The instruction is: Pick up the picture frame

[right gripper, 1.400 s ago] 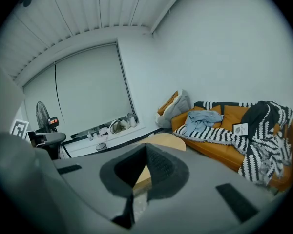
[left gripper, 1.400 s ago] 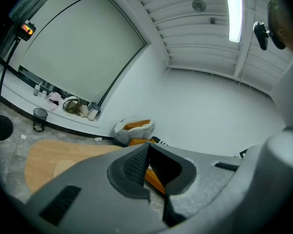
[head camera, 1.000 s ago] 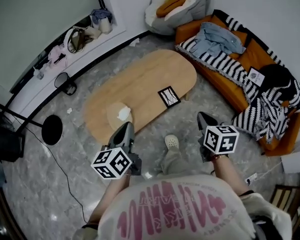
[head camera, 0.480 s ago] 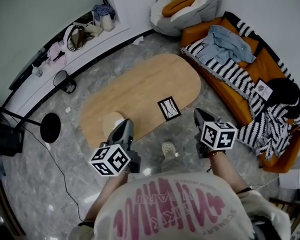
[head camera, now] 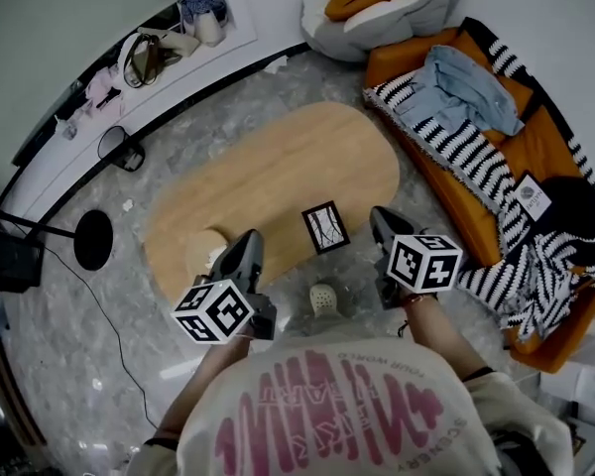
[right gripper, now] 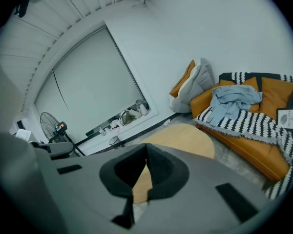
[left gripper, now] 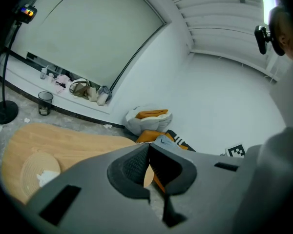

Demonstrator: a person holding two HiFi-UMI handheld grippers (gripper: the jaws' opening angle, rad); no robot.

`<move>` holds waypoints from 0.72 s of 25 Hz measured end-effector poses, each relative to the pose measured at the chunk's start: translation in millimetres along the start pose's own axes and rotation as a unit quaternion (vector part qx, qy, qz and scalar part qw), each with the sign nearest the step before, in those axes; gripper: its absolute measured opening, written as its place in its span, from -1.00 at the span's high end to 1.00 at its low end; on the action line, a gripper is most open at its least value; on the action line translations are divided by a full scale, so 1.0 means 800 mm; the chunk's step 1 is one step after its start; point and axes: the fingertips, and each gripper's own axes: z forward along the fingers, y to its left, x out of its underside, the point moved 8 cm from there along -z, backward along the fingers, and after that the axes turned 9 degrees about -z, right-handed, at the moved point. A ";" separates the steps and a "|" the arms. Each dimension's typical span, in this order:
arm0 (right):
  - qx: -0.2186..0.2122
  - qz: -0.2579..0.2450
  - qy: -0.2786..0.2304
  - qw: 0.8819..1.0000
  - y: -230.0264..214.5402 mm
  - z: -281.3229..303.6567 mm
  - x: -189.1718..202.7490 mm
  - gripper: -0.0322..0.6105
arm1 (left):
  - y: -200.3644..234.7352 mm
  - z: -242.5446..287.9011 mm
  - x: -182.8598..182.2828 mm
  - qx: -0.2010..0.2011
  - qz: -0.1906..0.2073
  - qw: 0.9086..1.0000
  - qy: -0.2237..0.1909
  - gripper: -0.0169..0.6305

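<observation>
The picture frame, black-edged with a pale print, lies flat near the close edge of the oval wooden table. In the head view my left gripper hovers over the table's near edge, left of the frame. My right gripper hangs just right of the frame, off the table's rim. Neither touches it. Both are shut with nothing held: in the left gripper view the gripper has its jaws meeting, and the right gripper likewise. The frame is hidden in both gripper views.
A round woven mat with white tissue lies on the table by my left gripper. An orange sofa with striped blankets stands to the right, a beanbag behind. A pale shoe is on the floor below the frame; a fan base stands left.
Both grippers have moved in toward the table's near edge, staying shut. The picture frame now lies between them, closer to their tips than before.
</observation>
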 end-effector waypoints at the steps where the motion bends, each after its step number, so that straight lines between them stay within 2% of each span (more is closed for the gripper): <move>1: -0.003 0.005 0.003 1.000 -0.009 0.009 0.001 0.88 | 0.001 0.010 0.003 -0.003 -0.003 1.000 0.004 0.94; 8: -0.018 0.053 0.042 0.998 -0.047 0.065 0.034 0.88 | 0.019 0.052 0.032 -0.032 -0.027 0.998 0.046 0.94; 15: -0.019 0.101 0.110 0.989 -0.063 0.107 0.087 0.88 | 0.039 0.077 0.067 -0.056 -0.088 0.991 0.079 0.94; 18: -0.023 0.123 0.130 0.984 -0.072 0.127 0.107 0.88 | 0.048 0.093 0.083 -0.065 -0.094 0.988 0.100 0.94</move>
